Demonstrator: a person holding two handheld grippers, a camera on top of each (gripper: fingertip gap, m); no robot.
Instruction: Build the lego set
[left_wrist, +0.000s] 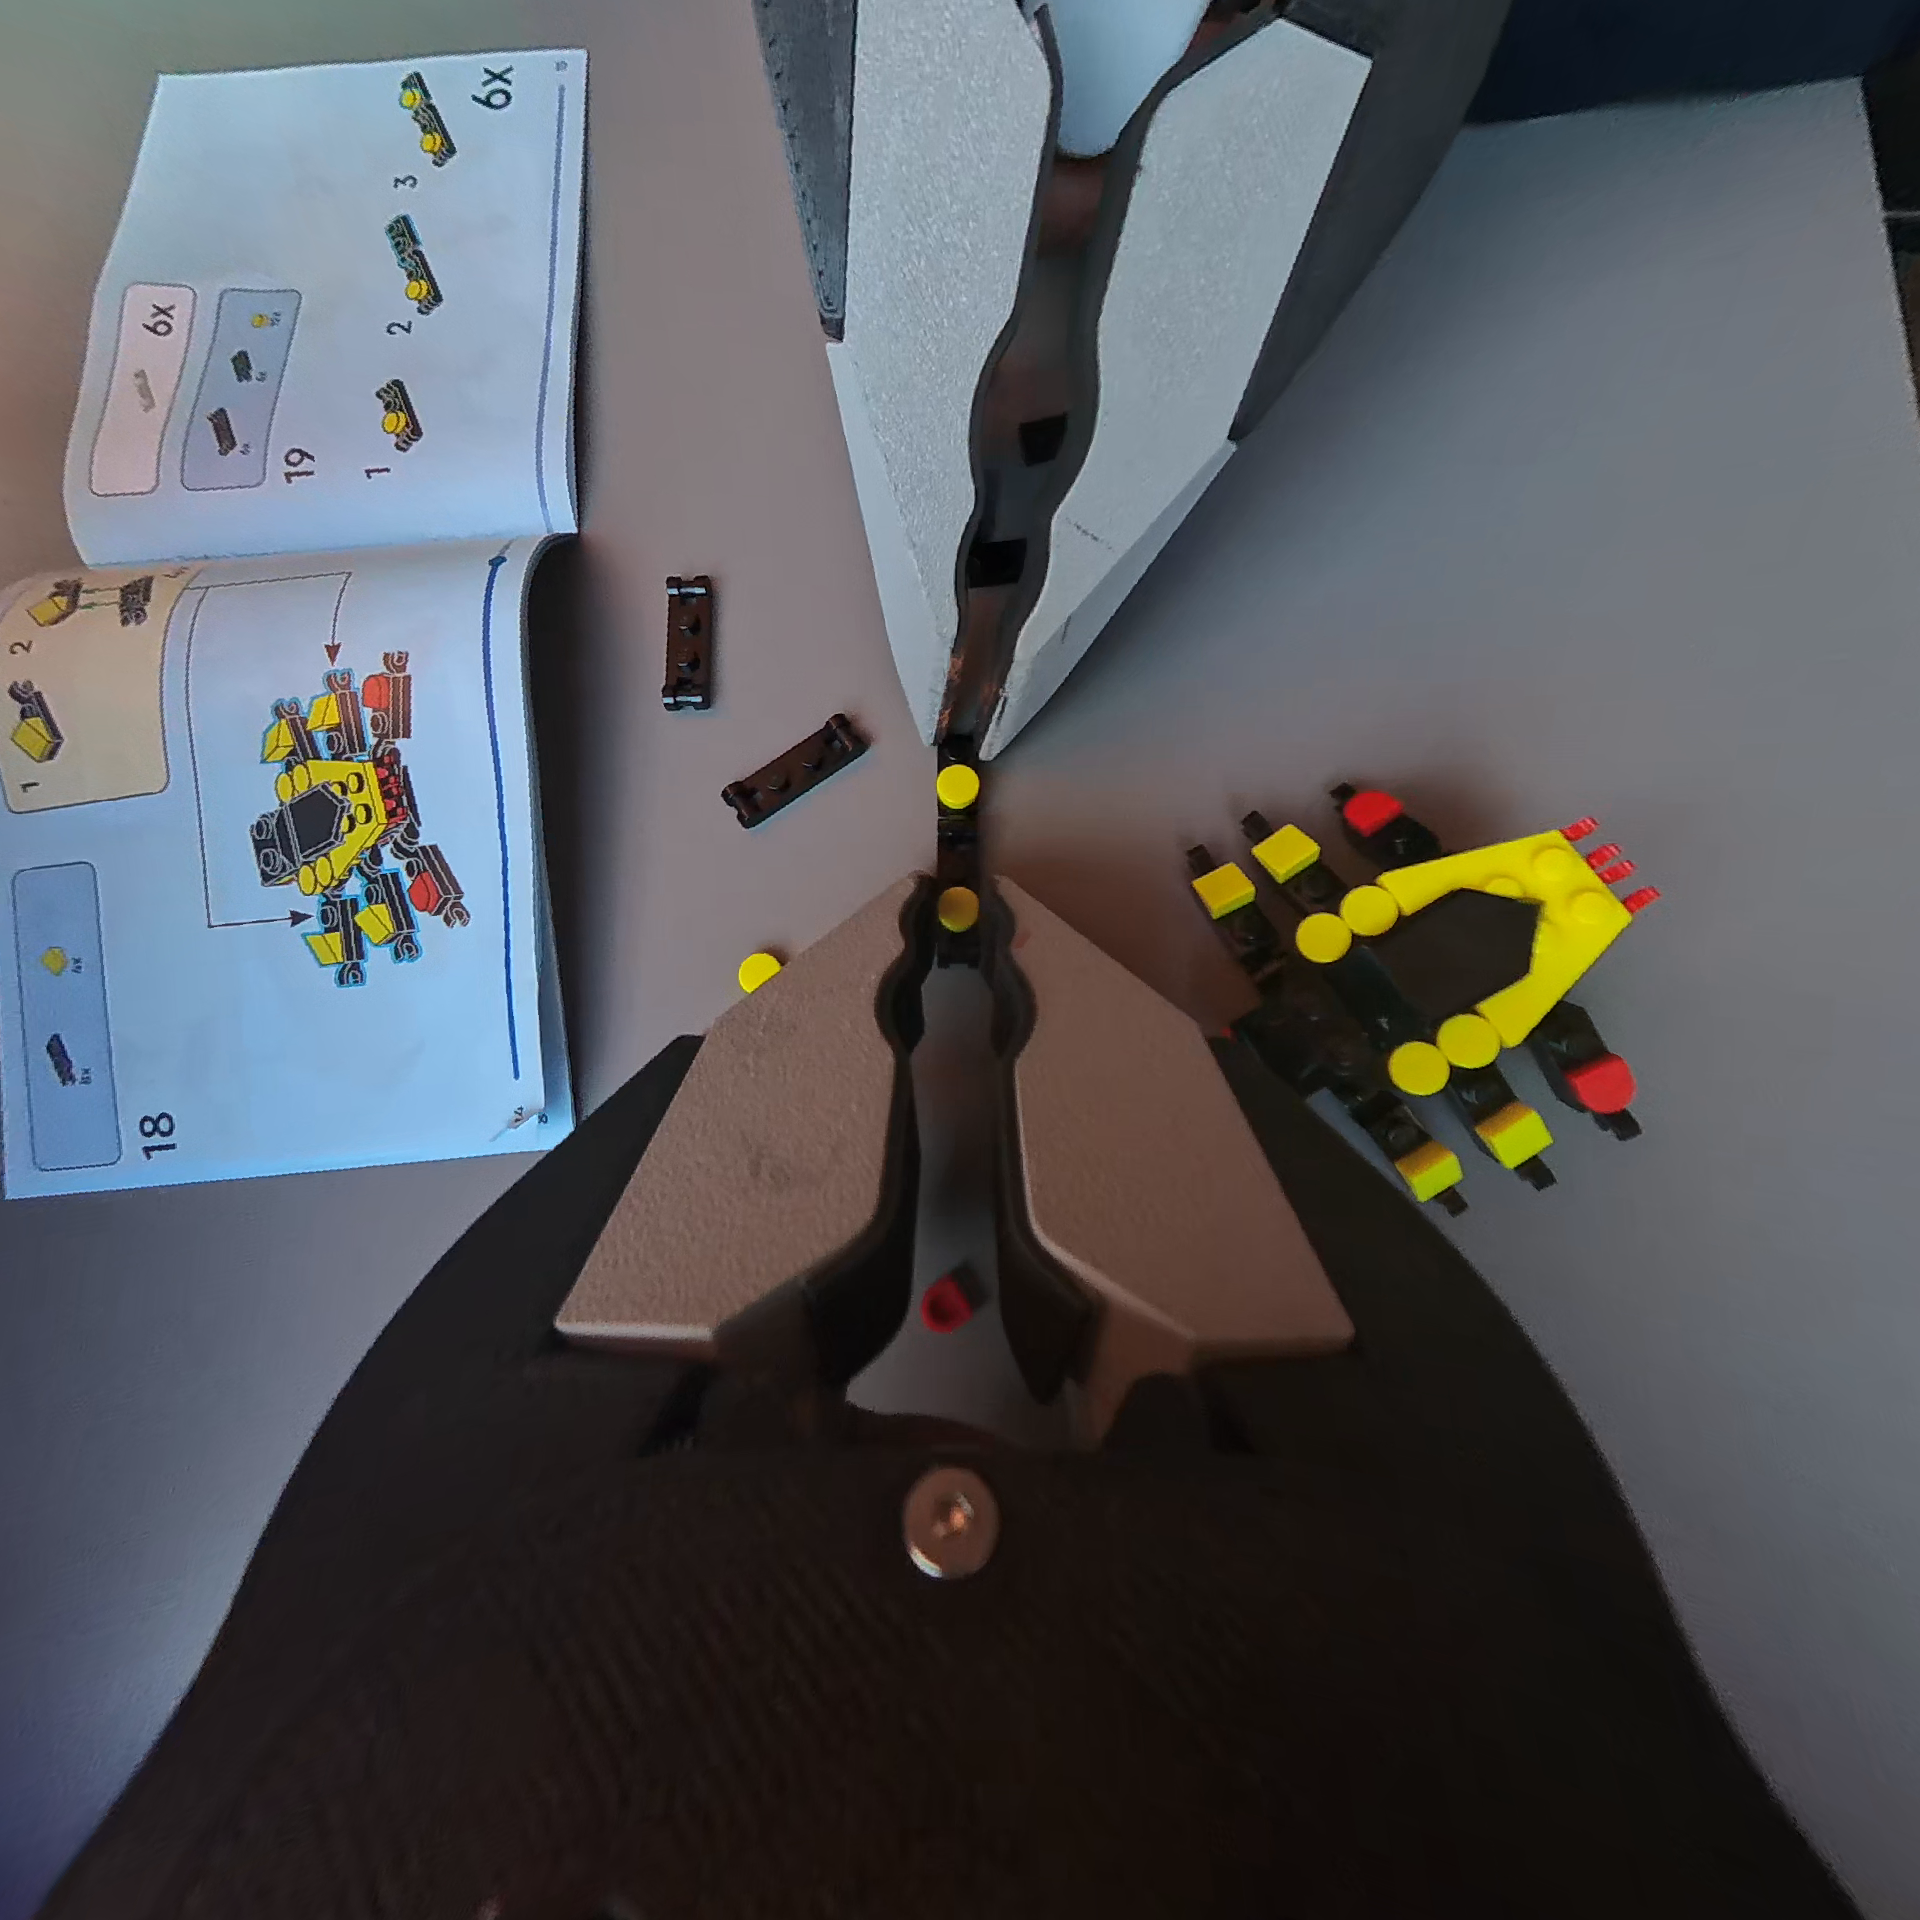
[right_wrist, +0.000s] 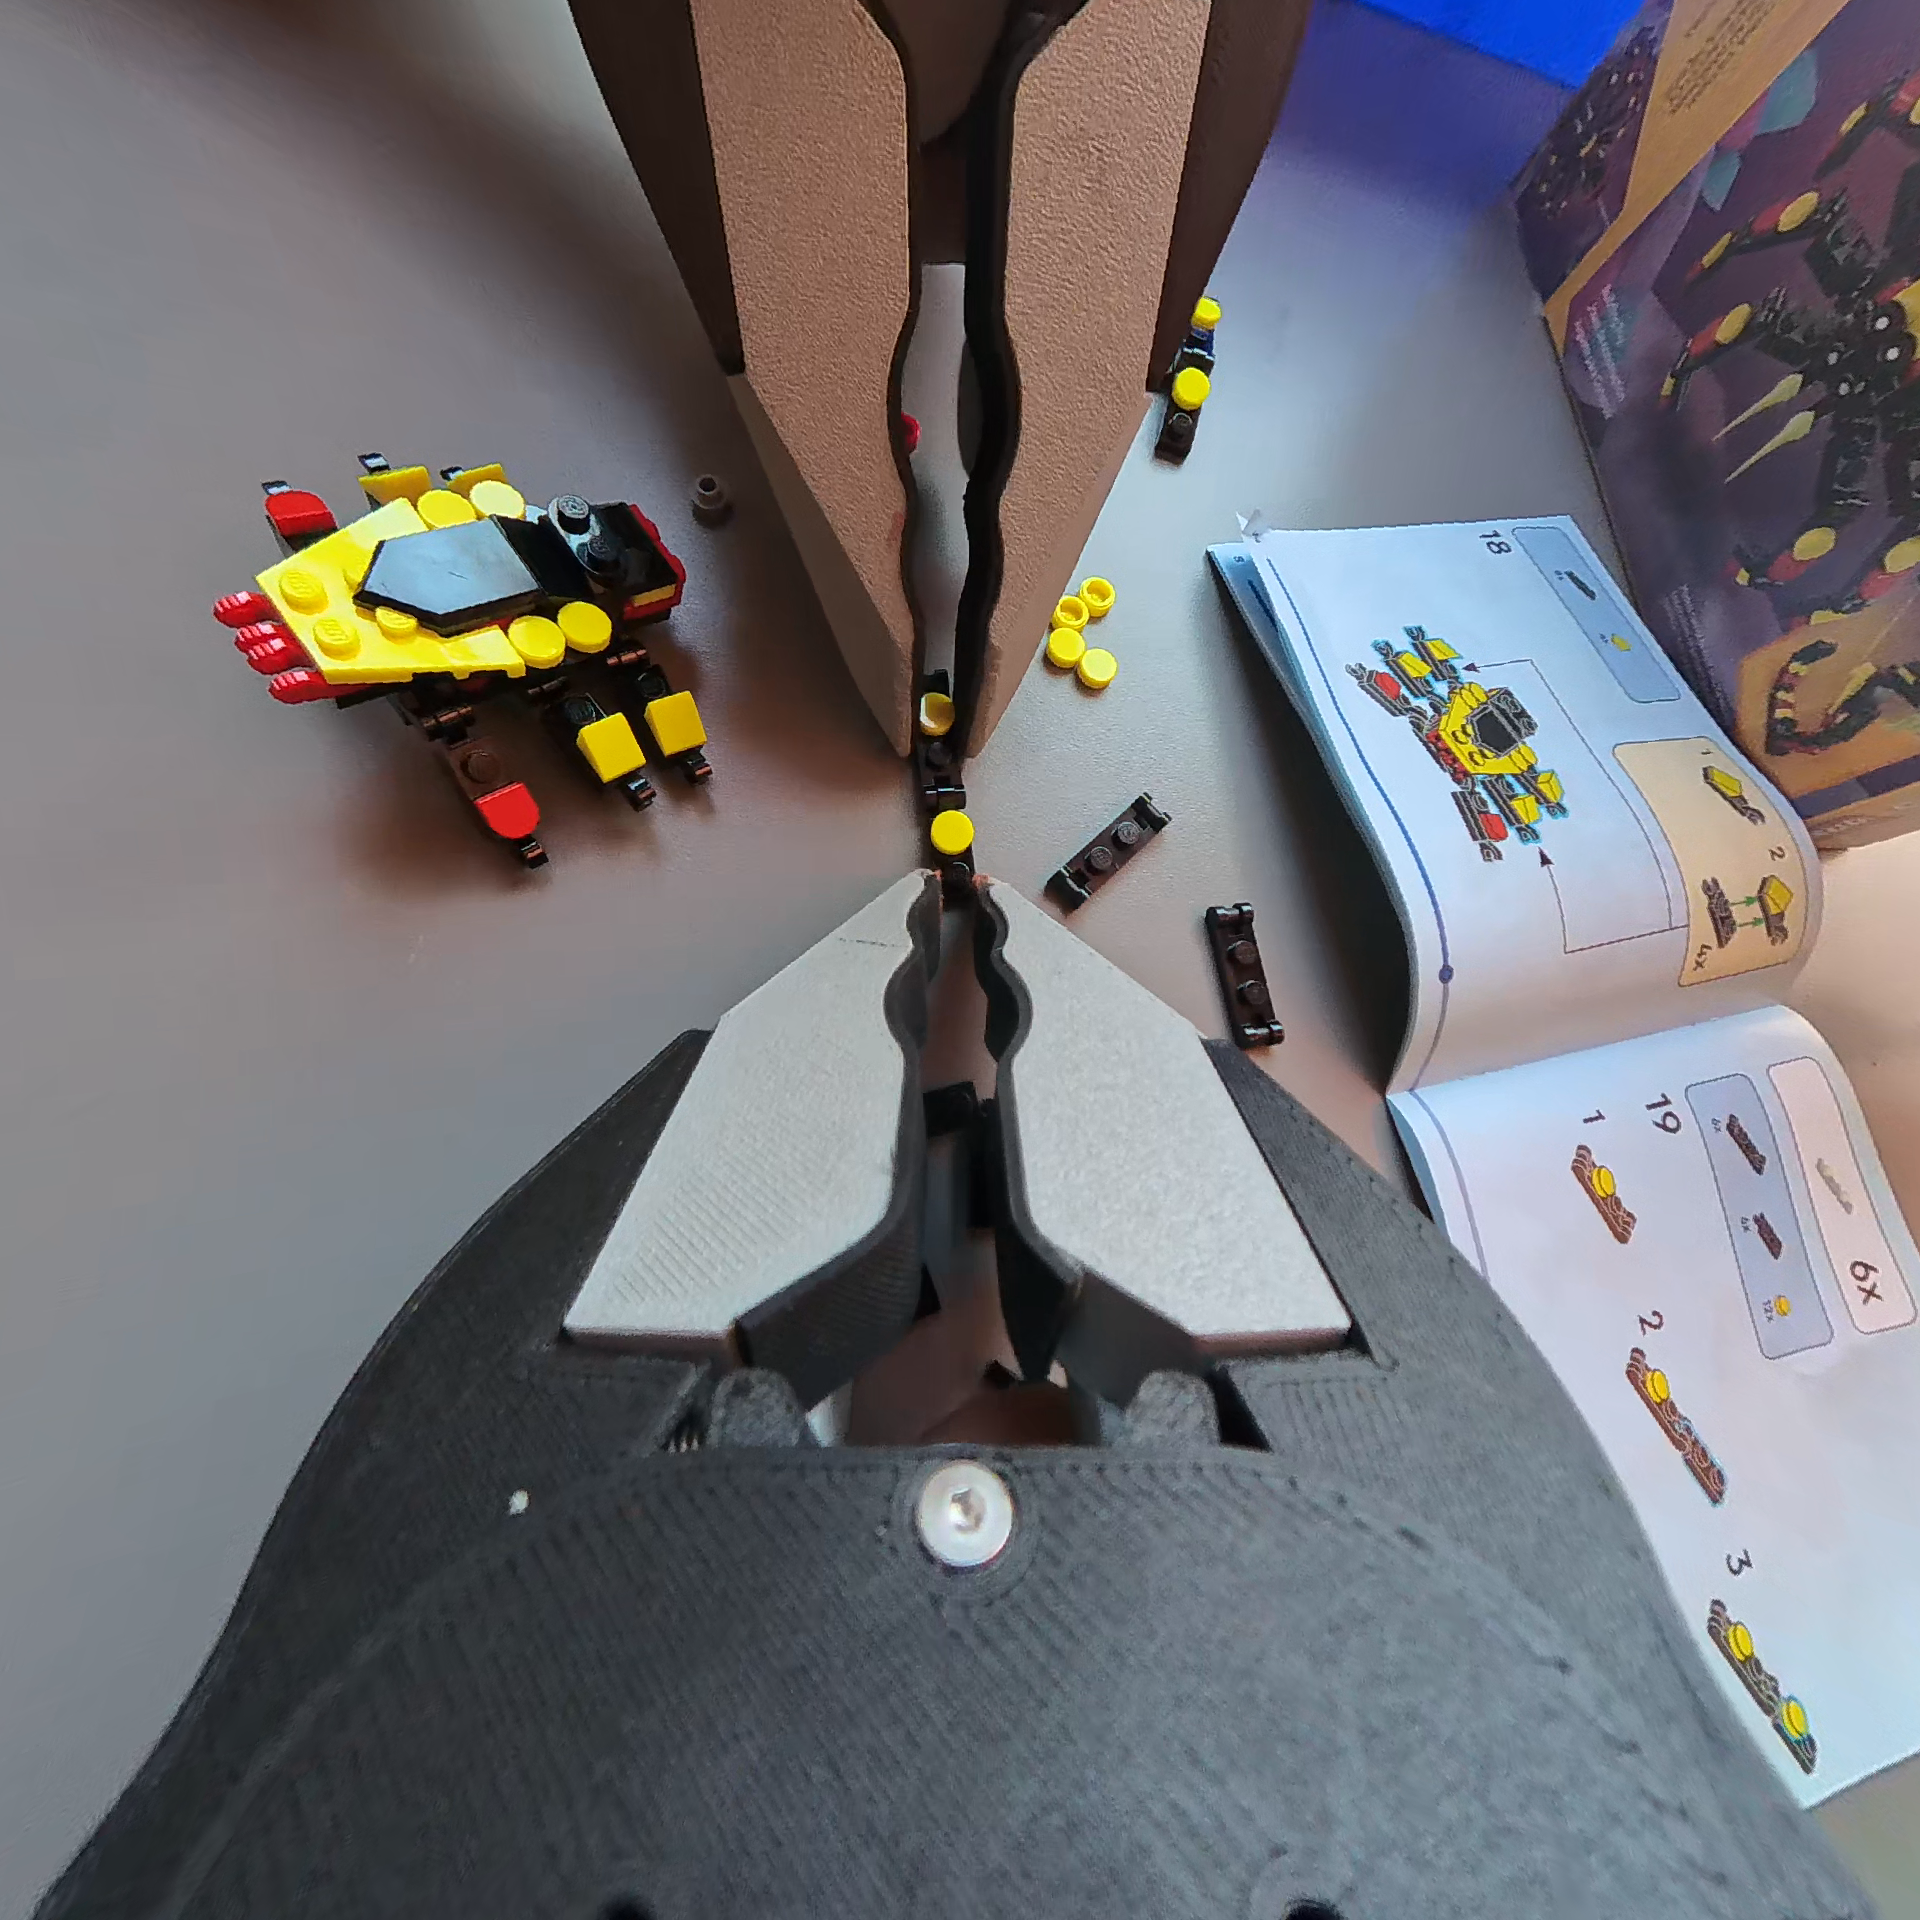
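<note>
A short black leg strip (left_wrist: 957, 842) with two yellow round tiles on top is held end to end between both grippers, just above the table. My left gripper (left_wrist: 956, 899) is shut on its near end, and my right gripper (left_wrist: 964, 732) is shut on its far end. In the right wrist view the right gripper (right_wrist: 951, 883) pinches the strip (right_wrist: 945, 800) from below and the left gripper (right_wrist: 940, 743) from above. The yellow and black spider body (left_wrist: 1455, 966) with red tips and several legs lies to one side; it also shows in the right wrist view (right_wrist: 457, 592).
Two loose black plates (right_wrist: 1108, 852) (right_wrist: 1244, 975) and a cluster of yellow round tiles (right_wrist: 1083, 632) lie beside the open instruction booklet (right_wrist: 1558, 935). Another tiled leg strip (right_wrist: 1187, 390) lies behind. The set's box (right_wrist: 1766, 364) stands at the far right. A small red piece (left_wrist: 948, 1299) lies under my left gripper. My left and right fingertips are right by each other.
</note>
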